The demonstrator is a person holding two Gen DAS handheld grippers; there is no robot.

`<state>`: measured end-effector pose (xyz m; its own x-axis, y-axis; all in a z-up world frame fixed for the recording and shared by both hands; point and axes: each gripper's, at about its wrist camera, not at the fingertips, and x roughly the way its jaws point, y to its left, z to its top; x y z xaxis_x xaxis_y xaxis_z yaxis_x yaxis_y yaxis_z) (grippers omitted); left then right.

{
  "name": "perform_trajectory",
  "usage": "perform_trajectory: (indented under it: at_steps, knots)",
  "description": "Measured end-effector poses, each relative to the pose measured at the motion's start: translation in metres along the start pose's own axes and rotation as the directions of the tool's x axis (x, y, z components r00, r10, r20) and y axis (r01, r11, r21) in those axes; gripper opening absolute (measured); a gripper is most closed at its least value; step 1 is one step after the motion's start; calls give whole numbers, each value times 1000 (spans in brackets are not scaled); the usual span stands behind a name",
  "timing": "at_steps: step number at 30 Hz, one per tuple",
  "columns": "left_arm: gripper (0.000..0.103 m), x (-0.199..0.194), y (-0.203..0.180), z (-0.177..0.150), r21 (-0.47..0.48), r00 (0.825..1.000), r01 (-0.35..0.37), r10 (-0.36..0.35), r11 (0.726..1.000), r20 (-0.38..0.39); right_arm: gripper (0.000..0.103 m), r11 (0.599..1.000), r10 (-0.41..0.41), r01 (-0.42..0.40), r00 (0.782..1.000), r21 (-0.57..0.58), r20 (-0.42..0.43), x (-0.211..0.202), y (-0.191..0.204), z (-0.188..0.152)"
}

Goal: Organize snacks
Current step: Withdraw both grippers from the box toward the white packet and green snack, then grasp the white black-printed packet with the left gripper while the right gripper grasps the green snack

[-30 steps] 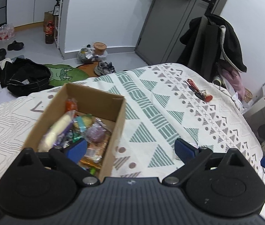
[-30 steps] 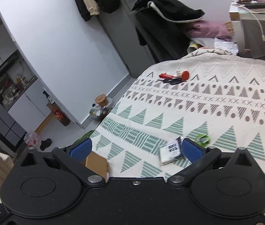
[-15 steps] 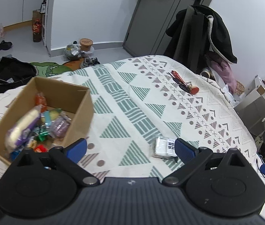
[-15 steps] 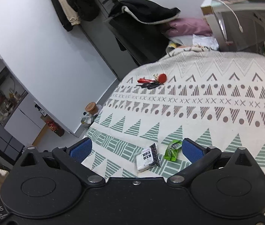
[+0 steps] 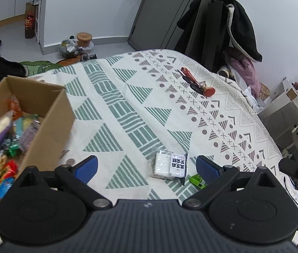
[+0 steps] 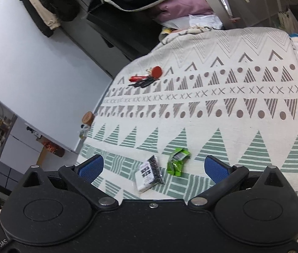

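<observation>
On the bed (image 5: pixel 128 109), over a cream blanket with green and brown triangles, two loose snacks lie side by side: a white packet with a black label (image 5: pixel 170 165) and, touching its corner, a small green wrapper (image 5: pixel 196 180). Right wrist view shows the same pair, white packet (image 6: pixel 149 174) left, green wrapper (image 6: pixel 177 160) right, both flat on the striped band.

Left gripper (image 5: pixel 146 166): spread wide, blue pads apart, holding nothing; the white packet sits between the fingers, nearer the right one. Green wrapper just beside the right pad.

Right gripper (image 6: pixel 153 166): also wide open, empty; both snacks lie in the span between its fingers, no contact.

Cardboard box (image 5: pixel 50 113) at the left edge of the left view, on the bed, well apart from the loose snacks. Inside: mixed wrapped snacks (image 5: pixel 3 141), purple, green, red, orange, somewhat blurred.

Farther up the blanket: a bunch of keys with red tag (image 5: pixel 199 84), also seen in the right view (image 6: pixel 146 77).
</observation>
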<state>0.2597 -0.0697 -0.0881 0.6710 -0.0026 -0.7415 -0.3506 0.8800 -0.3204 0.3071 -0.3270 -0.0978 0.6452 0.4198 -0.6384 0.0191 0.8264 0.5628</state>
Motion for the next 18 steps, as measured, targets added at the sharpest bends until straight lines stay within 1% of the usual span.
perform_trajectory:
  at_steps: [4,8,10,11,14,17,18]
  knots:
    - [99,18,-8,-2,1,1000,14,-14,1000,-25,103,1000,-19,19,1000,19,-19,15,-5,1]
    - [98,40,-18,-3,6,998,26,-26,1000,-59,102,997,-56,58,998,50,-41,33,-11,1]
    - [98,50,-22,-4,12,997,30,-29,999,-75,101,996,-59,62,997,65,-52,41,-14,2]
    - [98,56,-24,-4,16,996,31,-30,999,-81,98,995,-59,63,997,72,-57,44,-16,3]
    - [98,73,-29,-4,25,994,32,-29,999,-103,95,993,-59,66,995,93,-77,55,-20,3]
    - [97,90,-32,-6,23,991,34,-31,999,-128,88,991,-71,82,992,110,-103,68,-25,4]
    - [97,95,-33,-7,23,990,35,-31,999,-135,88,990,-75,87,991,113,-111,72,-26,3]
